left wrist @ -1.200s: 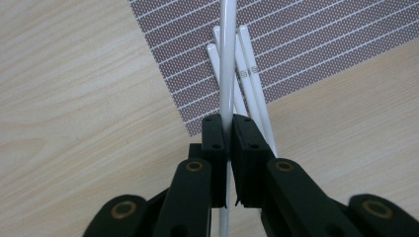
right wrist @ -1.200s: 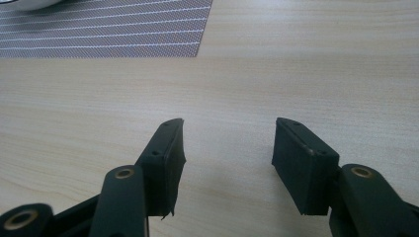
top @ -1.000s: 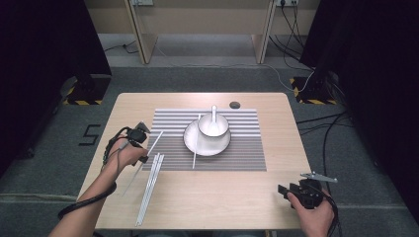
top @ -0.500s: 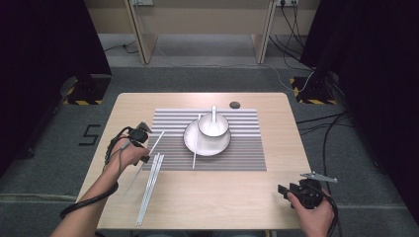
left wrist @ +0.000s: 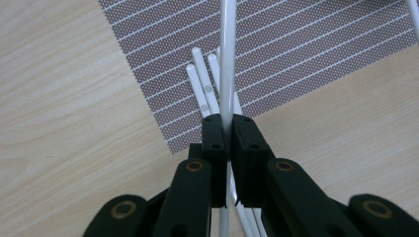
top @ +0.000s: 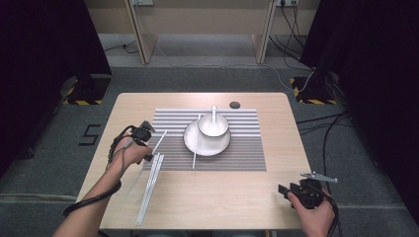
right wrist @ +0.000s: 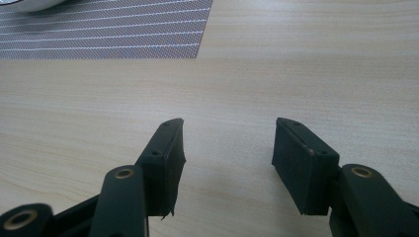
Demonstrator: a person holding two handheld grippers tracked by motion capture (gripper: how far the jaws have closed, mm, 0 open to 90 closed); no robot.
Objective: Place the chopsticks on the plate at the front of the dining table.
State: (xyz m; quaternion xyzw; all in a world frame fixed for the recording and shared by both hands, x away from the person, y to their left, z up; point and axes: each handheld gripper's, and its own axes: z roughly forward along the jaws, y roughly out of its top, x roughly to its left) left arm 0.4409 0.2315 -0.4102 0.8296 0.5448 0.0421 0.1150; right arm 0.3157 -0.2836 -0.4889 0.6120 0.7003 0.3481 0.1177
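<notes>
My left gripper [top: 148, 156] hovers over the placemat's near left corner, shut on a thin white chopstick [left wrist: 227, 59] that runs up between its jaws. Under it, several more white chopsticks [left wrist: 203, 89] lie side by side, tips on the striped placemat [left wrist: 306, 54] and the rest on the wood [top: 149, 190]. A white bowl with a spoon [top: 213, 123] sits on a white plate [top: 190, 140] mid-mat, and one chopstick [top: 194, 150] leans on the plate. My right gripper [right wrist: 227, 148] is open over bare wood near the table's front right corner [top: 291, 190].
A small dark round disc [top: 234, 104] lies near the table's far edge. The placemat's near right corner [right wrist: 148, 29] lies ahead of the right gripper. Cables trail from both grippers, and dark curtains flank the table.
My left gripper has shifted a little to the right and away from the person with the chopstick held in it. The right gripper has stayed put.
</notes>
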